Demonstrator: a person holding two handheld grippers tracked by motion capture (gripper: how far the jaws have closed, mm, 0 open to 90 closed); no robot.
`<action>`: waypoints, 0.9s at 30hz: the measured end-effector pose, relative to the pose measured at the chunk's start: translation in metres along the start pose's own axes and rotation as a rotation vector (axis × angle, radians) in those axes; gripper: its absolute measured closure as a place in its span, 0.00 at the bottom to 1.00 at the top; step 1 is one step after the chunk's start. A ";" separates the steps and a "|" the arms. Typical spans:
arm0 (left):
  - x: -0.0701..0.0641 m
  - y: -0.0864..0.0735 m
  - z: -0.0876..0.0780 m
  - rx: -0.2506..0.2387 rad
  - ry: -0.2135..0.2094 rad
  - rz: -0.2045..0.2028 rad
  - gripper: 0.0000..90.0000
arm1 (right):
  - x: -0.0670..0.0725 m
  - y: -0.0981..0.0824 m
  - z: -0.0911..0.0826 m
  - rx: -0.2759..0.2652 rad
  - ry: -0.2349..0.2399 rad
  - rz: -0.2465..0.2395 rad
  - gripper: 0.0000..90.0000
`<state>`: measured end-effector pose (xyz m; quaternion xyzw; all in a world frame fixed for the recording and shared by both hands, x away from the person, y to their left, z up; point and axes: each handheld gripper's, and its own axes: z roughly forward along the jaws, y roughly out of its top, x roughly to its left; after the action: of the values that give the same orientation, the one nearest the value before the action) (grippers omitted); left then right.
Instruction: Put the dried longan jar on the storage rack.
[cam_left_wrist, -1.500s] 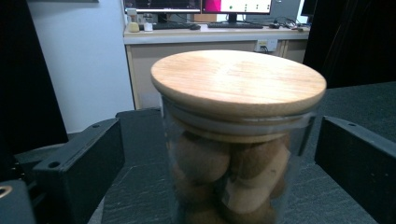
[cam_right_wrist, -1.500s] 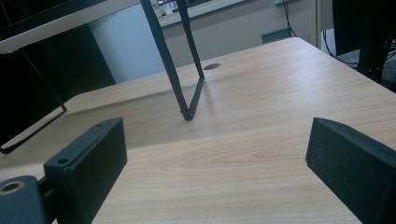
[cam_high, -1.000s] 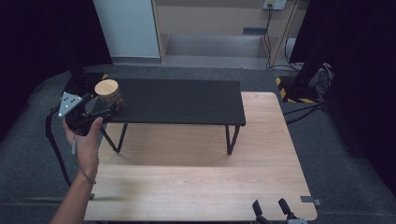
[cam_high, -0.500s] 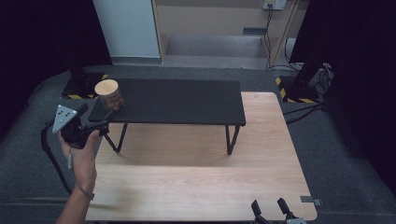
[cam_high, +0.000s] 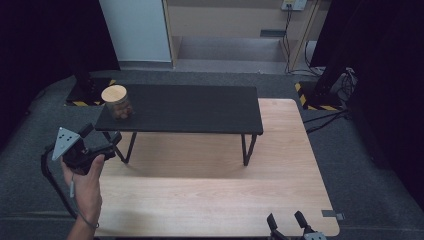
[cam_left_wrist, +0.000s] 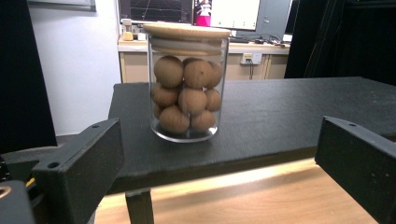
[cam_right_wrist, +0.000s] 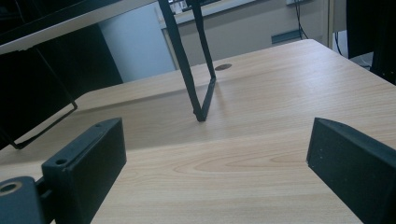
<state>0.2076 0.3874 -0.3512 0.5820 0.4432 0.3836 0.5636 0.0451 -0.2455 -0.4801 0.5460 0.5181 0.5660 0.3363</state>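
Right gripper low at the near edge of the wooden table, jaws spread wide, holding nothing — well apart from the jar.

Left gripper off the table's left side, jaws wide apart and empty, aimed at the jar, which lies straight ahead between the jaw lines.

Jar upright — long axis vertical, wooden lid on, brown balls inside — at the left end of the black bench. Left hand clearly nearer.
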 end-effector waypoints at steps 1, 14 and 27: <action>0.000 -0.003 -0.004 0.001 -0.006 -0.011 0.00 | 0.000 0.000 0.001 0.001 0.001 0.000 0.05; -0.014 -0.027 -0.029 0.004 0.007 -0.022 0.00 | 0.000 -0.001 0.001 0.005 0.008 -0.001 0.05; -0.034 -0.060 -0.054 0.047 0.044 -0.008 0.01 | 0.000 0.000 0.003 0.011 0.015 -0.008 0.05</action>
<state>0.1413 0.3707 -0.4052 0.5847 0.4667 0.3834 0.5416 0.0478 -0.2453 -0.4808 0.5412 0.5261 0.5659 0.3317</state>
